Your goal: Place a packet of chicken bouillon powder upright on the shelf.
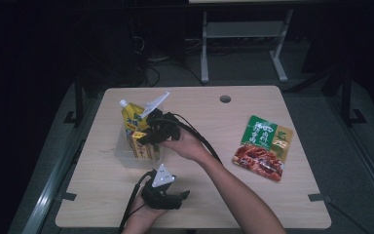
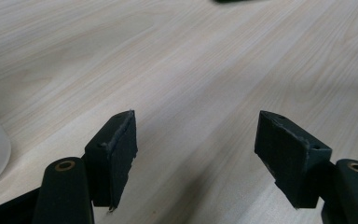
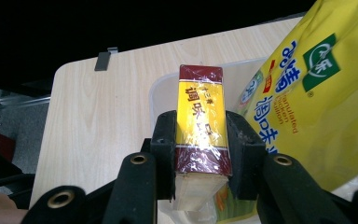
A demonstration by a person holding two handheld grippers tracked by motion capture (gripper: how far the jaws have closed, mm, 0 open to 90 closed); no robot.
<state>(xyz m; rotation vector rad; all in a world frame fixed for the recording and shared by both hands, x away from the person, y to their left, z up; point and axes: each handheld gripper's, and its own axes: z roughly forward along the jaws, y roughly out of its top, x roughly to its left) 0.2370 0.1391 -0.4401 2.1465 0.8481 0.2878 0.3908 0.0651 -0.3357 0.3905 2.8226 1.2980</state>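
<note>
Right gripper (image 3: 200,154) is being kept closed on the yellow-and-red box (image 3: 201,122), held over the clear bin (image 1: 126,157) left of centre; left gripper (image 2: 196,158) is being held wide open, empty, low in the frame.

Box (image 1: 141,145) and pouch (image 1: 131,117) in the tub (image 1: 121,157), packet (image 1: 263,147) right.
</note>
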